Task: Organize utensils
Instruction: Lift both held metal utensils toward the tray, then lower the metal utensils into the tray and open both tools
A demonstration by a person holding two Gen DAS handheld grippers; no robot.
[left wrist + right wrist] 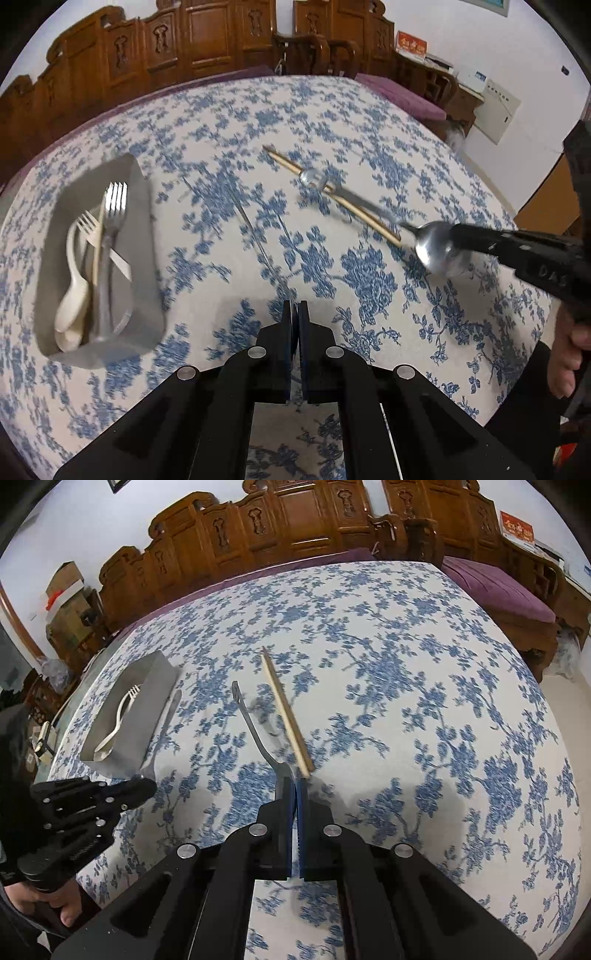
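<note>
Right tool (294, 781) — spoon (255, 727), handle pointing away

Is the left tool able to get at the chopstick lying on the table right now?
Probably yes. The left tool is shut and empty, with bare tablecloth up to the chopstick, though the metal spoon held by the right tool hangs over it.

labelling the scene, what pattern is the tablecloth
White with a blue floral print; the tablecloth shows best in the right wrist view.
</note>
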